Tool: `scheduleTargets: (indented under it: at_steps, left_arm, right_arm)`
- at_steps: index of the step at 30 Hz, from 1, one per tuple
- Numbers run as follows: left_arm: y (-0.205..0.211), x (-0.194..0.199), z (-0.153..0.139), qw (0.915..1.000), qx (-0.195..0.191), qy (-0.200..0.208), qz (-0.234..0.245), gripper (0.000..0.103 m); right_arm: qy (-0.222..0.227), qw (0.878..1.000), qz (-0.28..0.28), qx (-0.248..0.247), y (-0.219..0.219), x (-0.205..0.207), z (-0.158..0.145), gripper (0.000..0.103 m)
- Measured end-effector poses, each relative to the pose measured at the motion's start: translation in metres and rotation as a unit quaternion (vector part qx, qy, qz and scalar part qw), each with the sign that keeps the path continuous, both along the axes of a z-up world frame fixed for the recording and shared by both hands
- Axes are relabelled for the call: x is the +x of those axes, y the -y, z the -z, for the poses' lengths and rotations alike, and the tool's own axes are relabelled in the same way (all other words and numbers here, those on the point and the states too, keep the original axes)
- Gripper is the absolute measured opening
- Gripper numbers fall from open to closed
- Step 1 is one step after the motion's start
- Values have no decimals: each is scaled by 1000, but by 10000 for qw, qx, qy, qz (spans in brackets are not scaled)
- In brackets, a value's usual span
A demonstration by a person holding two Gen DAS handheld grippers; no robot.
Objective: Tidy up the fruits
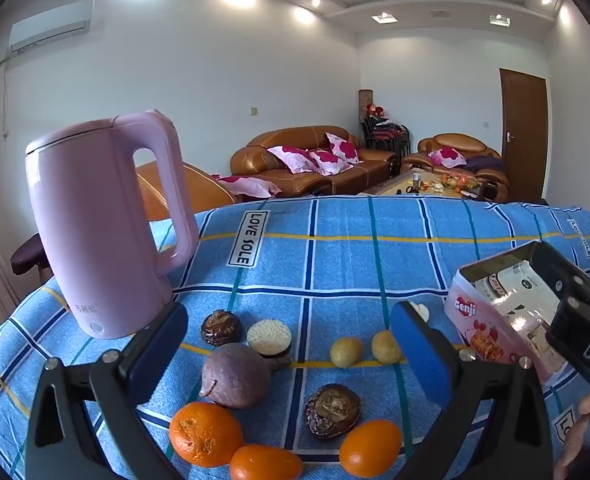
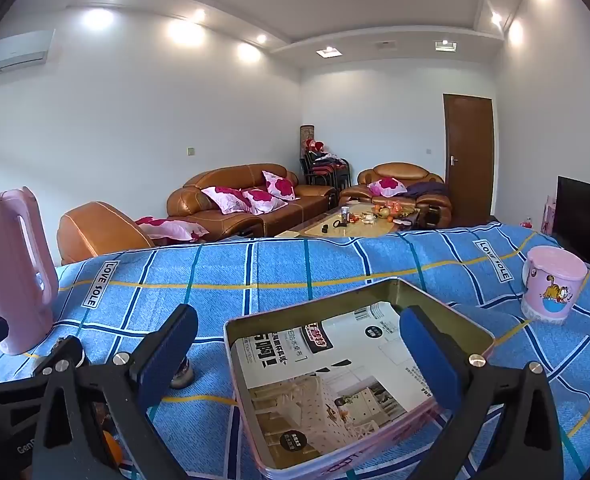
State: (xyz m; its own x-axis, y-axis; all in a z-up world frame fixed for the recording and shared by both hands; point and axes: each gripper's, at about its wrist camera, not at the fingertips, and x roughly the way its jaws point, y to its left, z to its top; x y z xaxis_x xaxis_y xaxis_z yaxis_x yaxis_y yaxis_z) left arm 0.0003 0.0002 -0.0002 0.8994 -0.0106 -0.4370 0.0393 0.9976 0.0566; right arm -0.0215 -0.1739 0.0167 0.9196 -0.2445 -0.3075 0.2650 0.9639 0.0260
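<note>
Several fruits lie on the blue plaid cloth (image 1: 335,264) in the left wrist view: three oranges (image 1: 205,434), a purple fruit (image 1: 235,376), two small yellow fruits (image 1: 347,352), two dark brown ones (image 1: 333,410) and a round white-topped piece (image 1: 269,336). My left gripper (image 1: 291,344) is open and empty, low over this group. A pink tin box (image 2: 335,380) lined with printed paper sits to the right; it also shows in the left wrist view (image 1: 495,320). My right gripper (image 2: 295,356) is open and empty, above the tin's near left part.
A pink kettle (image 1: 103,224) stands at the left of the fruits. A pink cartoon cup (image 2: 553,284) stands at the table's far right. Sofas (image 2: 247,196) and a coffee table lie beyond the table's far edge.
</note>
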Motion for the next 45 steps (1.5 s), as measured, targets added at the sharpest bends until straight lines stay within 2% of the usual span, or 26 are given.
scheduleTargets:
  at_steps: [5, 11, 45]
  left_arm:
    - [2, -2, 0, 10000, 47, -21, 2, 103]
    - [9, -17, -1, 9998, 95, 178, 95, 103]
    - [2, -7, -1, 9999, 18, 59, 146, 103]
  right_arm:
    - [7, 10000, 9, 14, 0, -1, -1, 102]
    - [-25, 10000, 14, 53, 2, 1, 1, 102]
    - [-49, 10000, 22, 32, 2, 0, 1, 102]
